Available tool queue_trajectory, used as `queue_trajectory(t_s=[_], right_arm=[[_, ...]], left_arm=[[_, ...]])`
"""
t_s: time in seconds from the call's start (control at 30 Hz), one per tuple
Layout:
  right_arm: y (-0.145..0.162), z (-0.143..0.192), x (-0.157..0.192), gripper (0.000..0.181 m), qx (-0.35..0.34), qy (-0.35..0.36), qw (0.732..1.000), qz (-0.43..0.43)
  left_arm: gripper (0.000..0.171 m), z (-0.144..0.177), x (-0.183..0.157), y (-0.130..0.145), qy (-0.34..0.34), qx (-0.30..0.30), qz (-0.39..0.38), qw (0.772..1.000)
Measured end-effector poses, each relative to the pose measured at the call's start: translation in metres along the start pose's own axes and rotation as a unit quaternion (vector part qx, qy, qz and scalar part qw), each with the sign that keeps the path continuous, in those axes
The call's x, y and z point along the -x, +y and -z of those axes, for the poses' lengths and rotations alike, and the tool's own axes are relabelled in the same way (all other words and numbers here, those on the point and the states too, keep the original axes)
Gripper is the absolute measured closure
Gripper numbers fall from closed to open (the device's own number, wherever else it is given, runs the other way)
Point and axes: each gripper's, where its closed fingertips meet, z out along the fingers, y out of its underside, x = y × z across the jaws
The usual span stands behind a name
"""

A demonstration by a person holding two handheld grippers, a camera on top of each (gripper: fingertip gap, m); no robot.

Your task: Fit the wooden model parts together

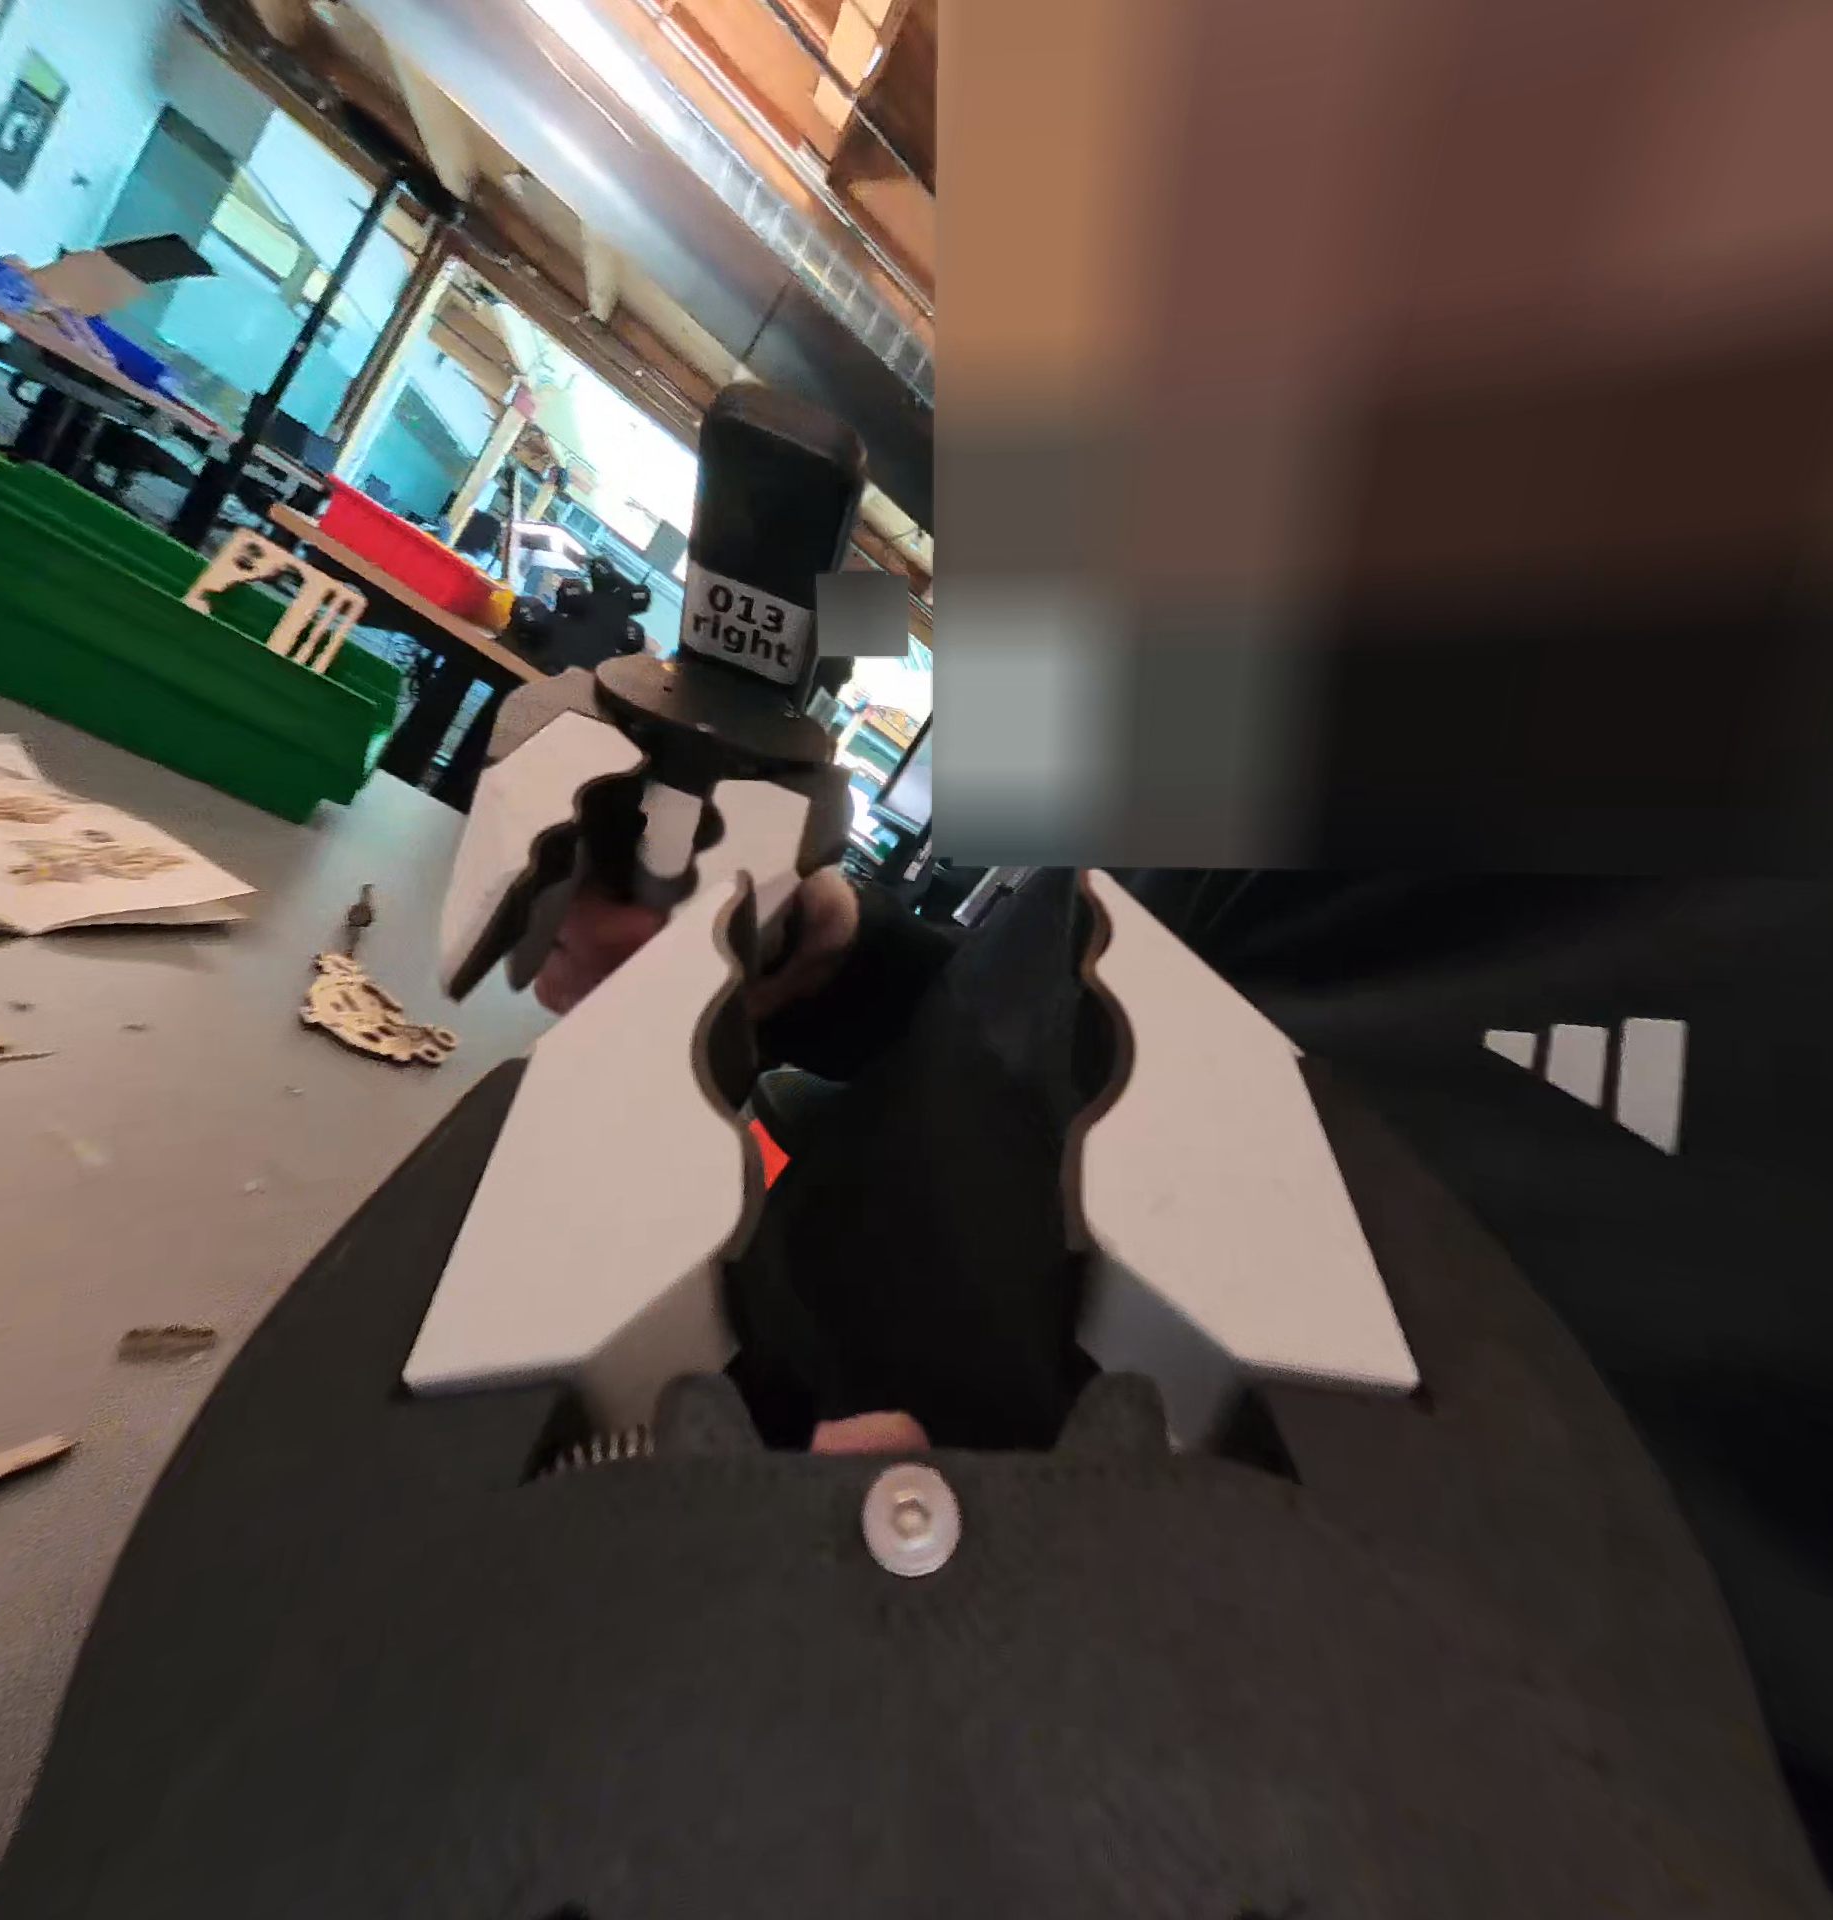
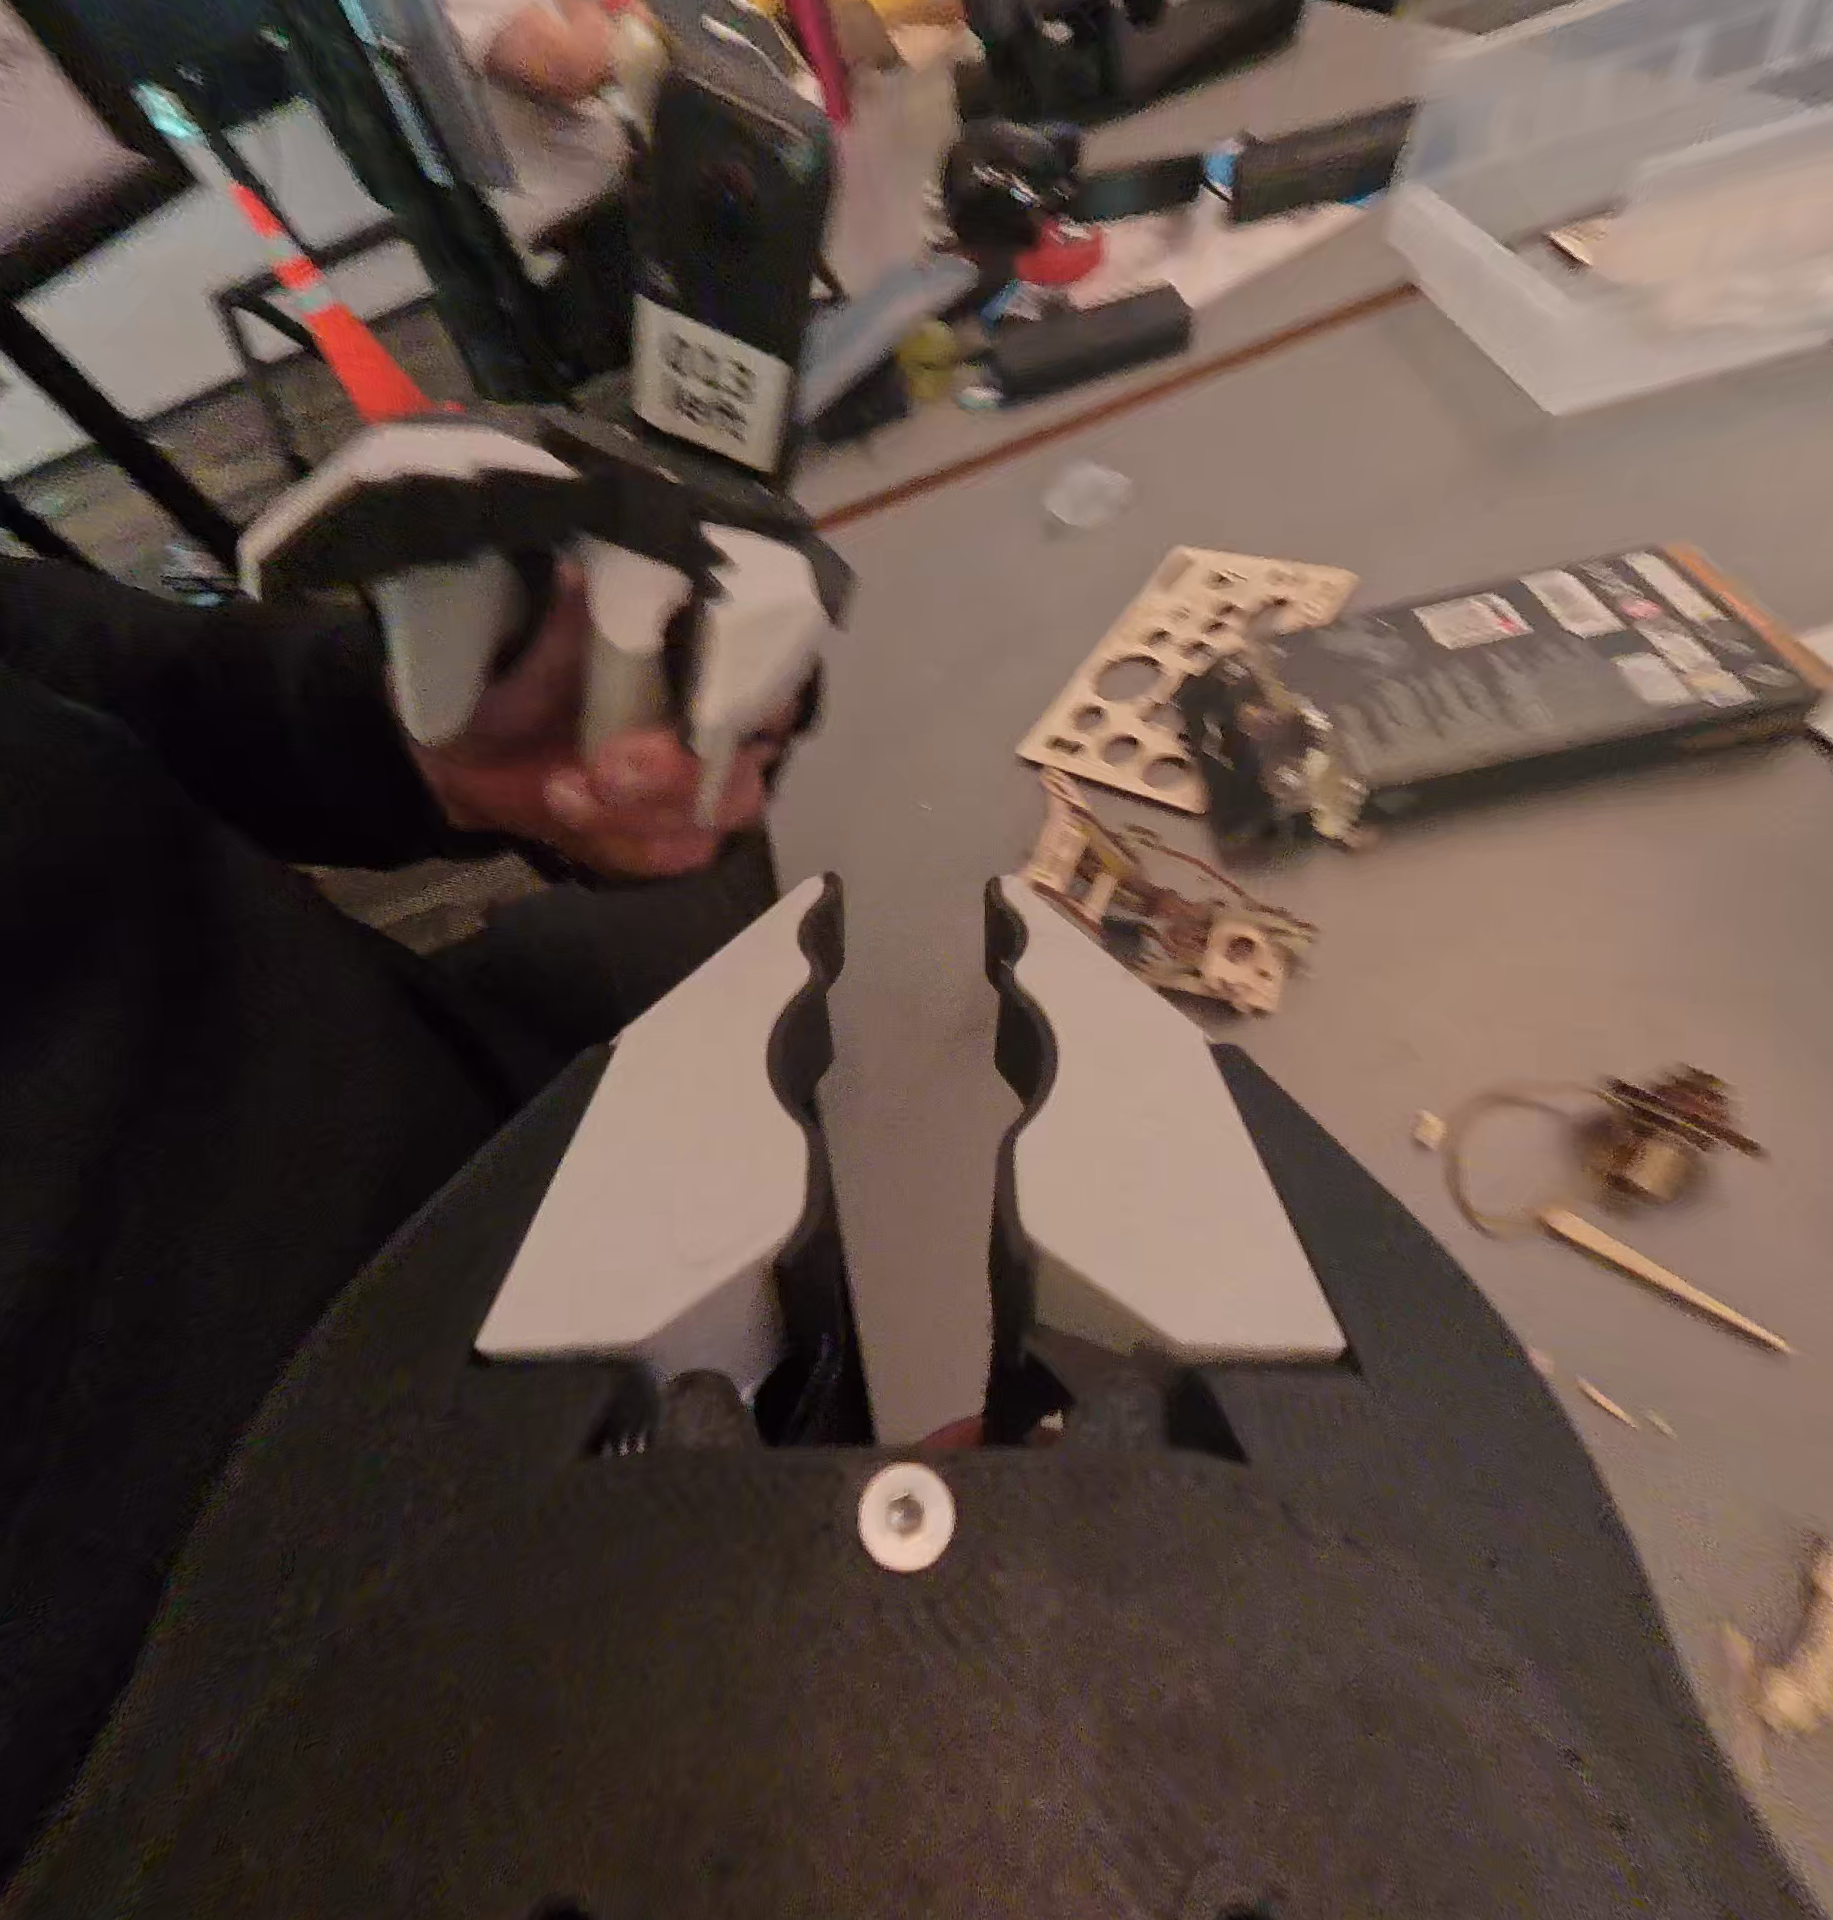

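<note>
My left gripper (image 1: 912,904) is open and empty, raised off the grey table (image 1: 164,1143) and pointing at the person's dark clothing. My right gripper (image 2: 914,894) is open with a narrow gap, empty, above the table (image 2: 1411,987) near its front edge. A partly built wooden frame (image 2: 1172,925) lies just right of its tips. A dark wooden assembly (image 2: 1265,748) rests on a punched wooden sheet (image 2: 1130,675). A gear piece with a ring (image 2: 1639,1143) and a wooden stick (image 2: 1660,1288) lie to the right. The left wrist view shows the right gripper (image 1: 621,935) and a flat wooden part (image 1: 372,1013).
A black box (image 2: 1556,665) lies behind the parts and a clear plastic bin (image 2: 1618,260) stands at the far right. Green bins (image 1: 112,623) hold a wooden sheet (image 1: 278,603) at the table's left. A paper sheet (image 1: 60,862) lies near them. Wood scraps (image 2: 1816,1652) dot the table. It is some 20 cm from my right tips to the dark wooden assembly (image 2: 1265,748).
</note>
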Motion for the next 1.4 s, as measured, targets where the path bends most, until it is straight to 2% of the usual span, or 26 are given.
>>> queue_trajectory(t_s=[0.07,0.13,0.2,0.27,0.33,0.37,0.43,0.47,0.5,0.57,0.7,0.8,0.93,1.07,1.17,1.23,1.4], right_arm=[[-0.001,-0.008,0.017,0.154,0.0,-0.01,1.0,0.017],[0.005,-0.002,0.0,0.151,0.029,0.033,0.997,0.057],[0.012,0.015,-0.05,0.158,0.053,0.113,0.989,0.083],[0.029,0.033,-0.113,0.16,0.099,0.186,0.974,0.084],[0.044,0.042,-0.159,0.159,0.154,0.222,0.957,0.106],[0.051,0.044,-0.18,0.159,0.184,0.239,0.944,0.133],[0.067,0.041,-0.21,0.16,0.232,0.239,0.927,0.171],[0.071,0.038,-0.22,0.159,0.241,0.232,0.923,0.188],[0.077,0.035,-0.229,0.159,0.258,0.225,0.917,0.205],[0.086,0.03,-0.242,0.158,0.291,0.207,0.903,0.24],[0.1,0.019,-0.257,0.158,0.343,0.176,0.875,0.293],[0.108,0.014,-0.264,0.163,0.364,0.158,0.866,0.305],[0.11,0.011,-0.268,0.178,0.375,0.144,0.866,0.298],[0.109,0.011,-0.264,0.181,0.365,0.134,0.881,0.27],[0.101,0.013,-0.255,0.181,0.338,0.126,0.903,0.235],[0.092,0.016,-0.243,0.181,0.306,0.113,0.925,0.193],[0.078,0.023,-0.206,0.181,0.242,0.078,0.96,0.118]], left_arm=[[0.1,-0.015,-0.003,0.012,0.008,0.014,0.008,1.0],[0.081,-0.016,0.004,0.013,-0.018,0.016,0.006,1.0],[0.053,-0.008,0.019,0.018,-0.081,0.052,-0.006,0.995],[0.014,0.006,0.039,0.016,-0.162,0.063,-0.014,0.985],[0.014,0.027,0.056,0.016,-0.226,0.076,-0.023,0.971],[0.028,0.039,0.064,0.021,-0.257,0.102,-0.039,0.96],[0.073,0.062,0.077,0.033,-0.315,0.17,-0.069,0.931],[0.093,0.069,0.079,0.031,-0.326,0.177,-0.086,0.925],[0.101,0.078,0.084,0.029,-0.348,0.182,-0.097,0.914],[0.099,0.098,0.098,0.032,-0.392,0.207,-0.099,0.891],[0.104,0.111,0.106,0.029,-0.401,0.19,-0.088,0.892],[0.103,0.118,0.109,0.029,-0.403,0.184,-0.082,0.893],[0.105,0.122,0.115,0.033,-0.404,0.182,-0.077,0.893],[0.107,0.128,0.119,0.036,-0.408,0.188,-0.081,0.89],[0.106,0.131,0.119,0.032,-0.412,0.185,-0.093,0.887],[0.105,0.131,0.118,0.03,-0.412,0.184,-0.102,0.886],[0.104,0.136,0.125,0.037,-0.421,0.2,-0.102,0.879]])
